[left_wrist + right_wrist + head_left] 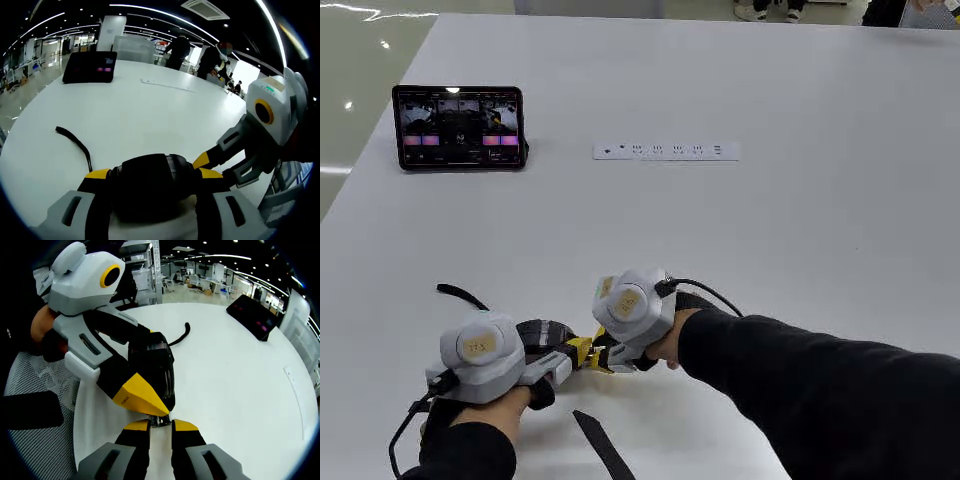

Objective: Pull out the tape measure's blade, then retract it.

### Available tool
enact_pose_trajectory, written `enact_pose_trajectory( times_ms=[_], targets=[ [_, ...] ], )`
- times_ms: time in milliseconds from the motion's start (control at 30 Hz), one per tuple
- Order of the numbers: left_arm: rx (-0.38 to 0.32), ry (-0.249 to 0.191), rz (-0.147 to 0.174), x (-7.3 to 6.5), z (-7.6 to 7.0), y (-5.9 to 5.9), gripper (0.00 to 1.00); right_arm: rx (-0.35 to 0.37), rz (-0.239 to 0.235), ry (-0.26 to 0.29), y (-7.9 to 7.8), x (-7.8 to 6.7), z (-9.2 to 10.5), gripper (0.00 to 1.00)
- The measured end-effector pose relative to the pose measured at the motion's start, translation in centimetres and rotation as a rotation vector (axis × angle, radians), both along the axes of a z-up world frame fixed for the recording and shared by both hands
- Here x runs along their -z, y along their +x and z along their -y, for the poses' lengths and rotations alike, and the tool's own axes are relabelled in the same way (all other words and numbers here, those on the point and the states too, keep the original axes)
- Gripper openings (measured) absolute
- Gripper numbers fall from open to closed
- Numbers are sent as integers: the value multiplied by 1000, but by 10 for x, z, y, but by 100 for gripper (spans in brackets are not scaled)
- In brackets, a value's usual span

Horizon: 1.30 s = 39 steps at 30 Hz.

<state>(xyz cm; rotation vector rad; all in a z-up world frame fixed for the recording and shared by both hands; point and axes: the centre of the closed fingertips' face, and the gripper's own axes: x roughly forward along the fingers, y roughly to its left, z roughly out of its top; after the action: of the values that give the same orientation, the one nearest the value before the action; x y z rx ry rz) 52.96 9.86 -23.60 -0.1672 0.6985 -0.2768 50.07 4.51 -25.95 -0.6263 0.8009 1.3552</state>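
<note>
two grippers met at the near left of the white table (770, 200). the left gripper (152, 175) had its jaws clamped on either side of the black tape measure (152, 362), which sat between the two tools. the right gripper (161, 426) faced it from the right, jaws pressed almost together on the blade tip (160, 421), right at the case's mouth. a black strap (460, 294) lay just to the left, and a tablet (460, 127) stood at the far left.

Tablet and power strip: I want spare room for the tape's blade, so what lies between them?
Nothing: in the head view the white table is bare between the tablet and the power strip.
</note>
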Motion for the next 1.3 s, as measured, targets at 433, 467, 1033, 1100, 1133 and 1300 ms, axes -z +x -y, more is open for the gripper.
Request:
enact_pose_trajectory(
  times_ms=[433,467,1033,1100,1133,1300],
  targets=[
    [72,-3,-10,-3,-12,-9,69,76,22,24,-7,-8,34,19],
    [82,-2,-8,-4,-13,-10,71,89,25,35,-7,-11,36,19],
    [379,62,53,-31,-27,-32,85,312,75,172,-6,-45,114,25],
    [392,57,53,-33,-31,-34,89,327,78,178,-9,-49,124,28],
    [392,55,52,-33,-32,-35,92,327,83,176,-11,-50,127,28],
    [422,41,65,-38,-47,-42,99,368,91,168,-16,-53,154,32]
  ],
)
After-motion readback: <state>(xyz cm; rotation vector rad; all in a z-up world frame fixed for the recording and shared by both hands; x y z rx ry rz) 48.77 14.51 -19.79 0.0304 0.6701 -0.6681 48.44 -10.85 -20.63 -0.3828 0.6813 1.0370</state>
